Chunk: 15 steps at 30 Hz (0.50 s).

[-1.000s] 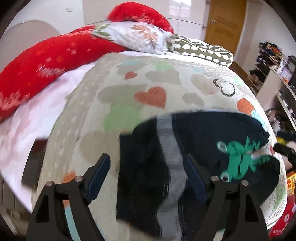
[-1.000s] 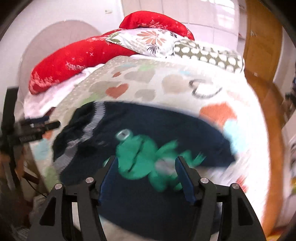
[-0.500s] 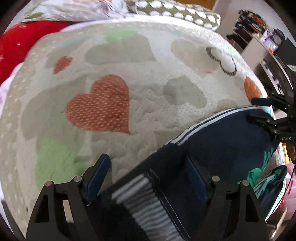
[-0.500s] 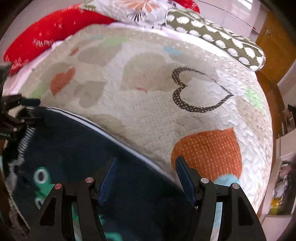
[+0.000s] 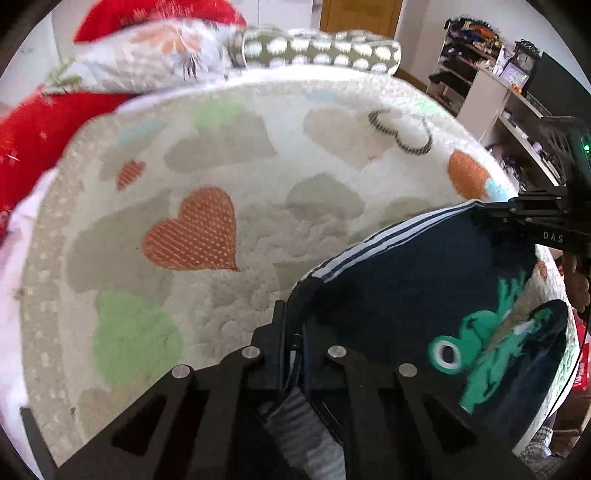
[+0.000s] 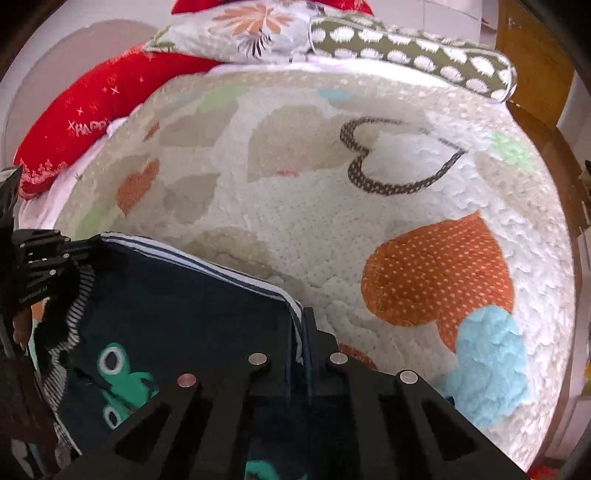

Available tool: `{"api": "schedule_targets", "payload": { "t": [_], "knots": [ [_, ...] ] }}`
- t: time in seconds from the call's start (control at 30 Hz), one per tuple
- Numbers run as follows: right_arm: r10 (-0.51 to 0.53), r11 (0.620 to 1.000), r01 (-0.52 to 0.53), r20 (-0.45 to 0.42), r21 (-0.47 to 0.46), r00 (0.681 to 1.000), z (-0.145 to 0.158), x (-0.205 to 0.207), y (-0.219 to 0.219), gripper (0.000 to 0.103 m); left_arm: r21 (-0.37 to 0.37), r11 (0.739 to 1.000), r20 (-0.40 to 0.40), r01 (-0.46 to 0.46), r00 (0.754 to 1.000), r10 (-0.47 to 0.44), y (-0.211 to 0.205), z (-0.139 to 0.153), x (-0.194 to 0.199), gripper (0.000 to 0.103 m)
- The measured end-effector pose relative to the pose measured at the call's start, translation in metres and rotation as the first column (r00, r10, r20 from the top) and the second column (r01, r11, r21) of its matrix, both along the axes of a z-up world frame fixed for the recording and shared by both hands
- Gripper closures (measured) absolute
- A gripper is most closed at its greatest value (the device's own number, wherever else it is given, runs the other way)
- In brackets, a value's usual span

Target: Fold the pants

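Observation:
The navy pants [image 5: 413,280] with a green frog print and a white striped side seam hang stretched between my two grippers above the bed. My left gripper [image 5: 293,325] is shut on the pants at the grey ribbed waistband end. My right gripper [image 6: 301,332] is shut on the striped edge of the pants [image 6: 177,302] at the other end. Each gripper shows in the other's view, the right gripper [image 5: 517,214] at the far right, the left gripper [image 6: 48,258] at the far left.
A quilted bedspread [image 6: 332,229] with coloured hearts covers the bed. Red pillows [image 6: 92,107], a floral pillow [image 6: 243,33] and a dotted bolster [image 6: 406,51] lie at its head. Shelves with clutter [image 5: 509,81] stand to the right, near a wooden door [image 5: 358,14].
Both grippers have shut on the pants' edge and lifted it, so the cloth now hangs taut between them. Before, they were open over the pants lying flat.

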State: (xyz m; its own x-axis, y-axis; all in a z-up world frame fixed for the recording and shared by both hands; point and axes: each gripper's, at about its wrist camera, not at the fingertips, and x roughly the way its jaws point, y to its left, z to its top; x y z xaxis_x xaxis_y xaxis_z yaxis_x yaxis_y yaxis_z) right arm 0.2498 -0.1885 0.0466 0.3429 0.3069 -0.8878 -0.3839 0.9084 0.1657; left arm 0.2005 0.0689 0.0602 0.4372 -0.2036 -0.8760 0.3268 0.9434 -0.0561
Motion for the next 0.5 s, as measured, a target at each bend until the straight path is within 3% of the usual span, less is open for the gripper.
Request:
{"api": "schedule_targets", "payload": {
  "t": [0.27,0.5],
  "knots": [
    [0.004,1.000,-0.007,0.123,0.027,0.992,0.058,-0.065,-0.006,0.098,-0.038,0.999,0.153,-0.018,0.988,0.023,0.003,0.055,-0.081,0.097],
    [0.009,0.998,-0.020,0.163,0.061,0.987,0.065,-0.147,-0.007,0.098,0.011,0.999,0.243,-0.050,0.969,0.046,-0.005,0.045,-0.167,0.097]
  ]
}}
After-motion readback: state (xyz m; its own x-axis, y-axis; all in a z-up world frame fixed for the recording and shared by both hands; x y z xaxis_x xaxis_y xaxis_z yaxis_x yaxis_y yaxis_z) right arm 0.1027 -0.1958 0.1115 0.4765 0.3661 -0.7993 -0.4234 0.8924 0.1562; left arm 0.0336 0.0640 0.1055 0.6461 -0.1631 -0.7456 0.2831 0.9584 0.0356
